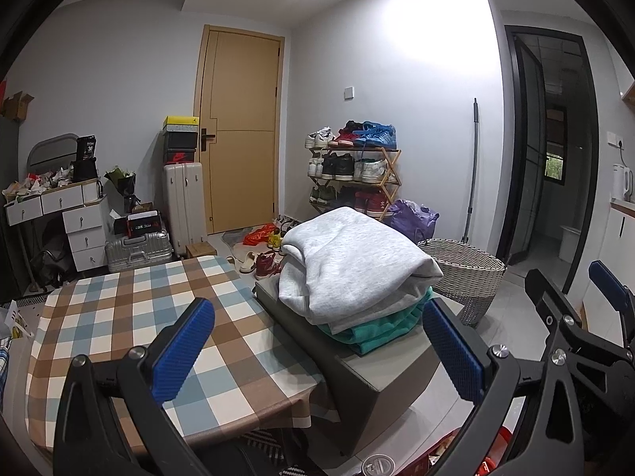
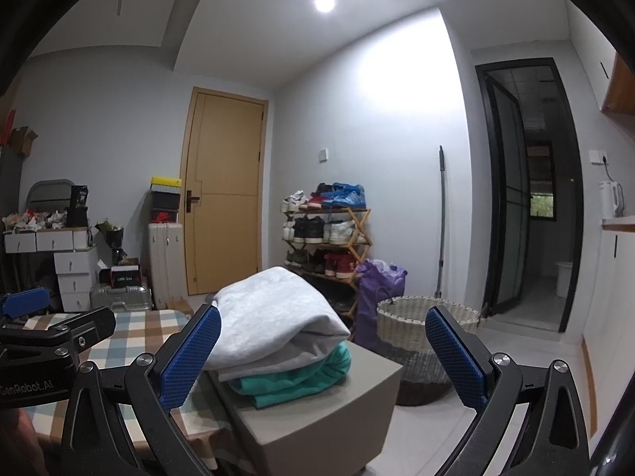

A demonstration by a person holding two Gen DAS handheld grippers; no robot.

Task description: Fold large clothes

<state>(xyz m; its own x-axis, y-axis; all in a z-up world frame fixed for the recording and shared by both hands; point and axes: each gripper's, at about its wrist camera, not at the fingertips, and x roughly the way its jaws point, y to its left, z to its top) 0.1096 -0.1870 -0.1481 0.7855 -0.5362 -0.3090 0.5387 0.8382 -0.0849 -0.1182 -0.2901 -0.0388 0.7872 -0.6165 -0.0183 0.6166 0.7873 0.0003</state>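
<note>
Gripping state: left gripper and right gripper both had jaws spread wide, nothing between the blue pads.
Position: both were held in the air, short of the clothes.
Clothes: folded grey sweatshirt lay on top of a folded teal garment.
Support: stack rested on a grey box, just beside the checked tablecloth.
Beyond: woven basket stood on the floor; shoe rack stood against the wall.

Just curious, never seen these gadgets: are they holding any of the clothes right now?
No. The left hand-held gripper and right hand-held gripper are both open and empty; the folded grey garment lies untouched on the teal one.
</note>
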